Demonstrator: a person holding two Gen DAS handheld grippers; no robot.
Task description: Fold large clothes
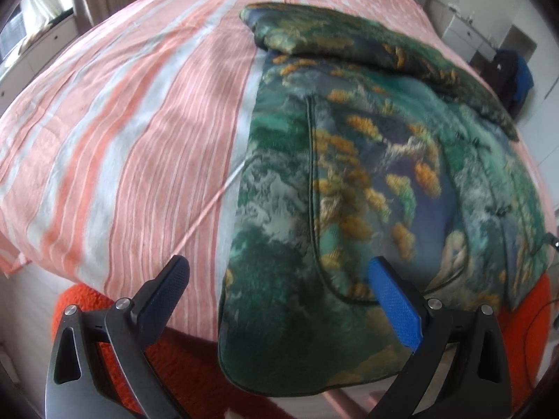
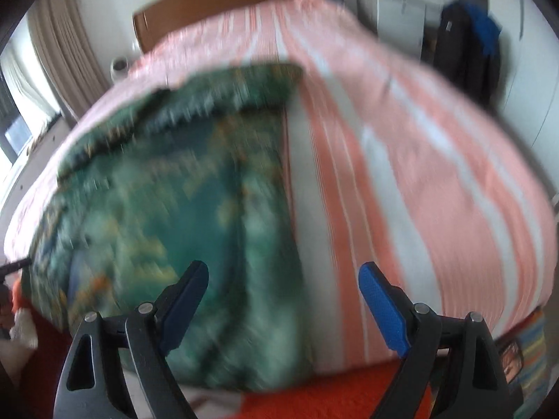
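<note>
A large green garment [image 1: 349,174] printed with orange and blue patches lies spread on a bed, its far end folded over into a thick band and its near hem hanging over the bed's edge. My left gripper [image 1: 279,279] hovers open above that near hem, with nothing between its blue pads [image 1: 394,303]. In the blurred right wrist view the same garment [image 2: 181,209] fills the left half. My right gripper [image 2: 283,282] is open over the garment's right edge, and nothing is between its fingers.
The bed wears a pink and white striped cover [image 1: 122,132] with a brown headboard [image 2: 230,3] behind. An orange-red rug [image 2: 314,398] lies on the floor at the foot. Dark and blue clothes [image 2: 468,45] hang at the right wall; curtains [image 2: 63,42] stand left.
</note>
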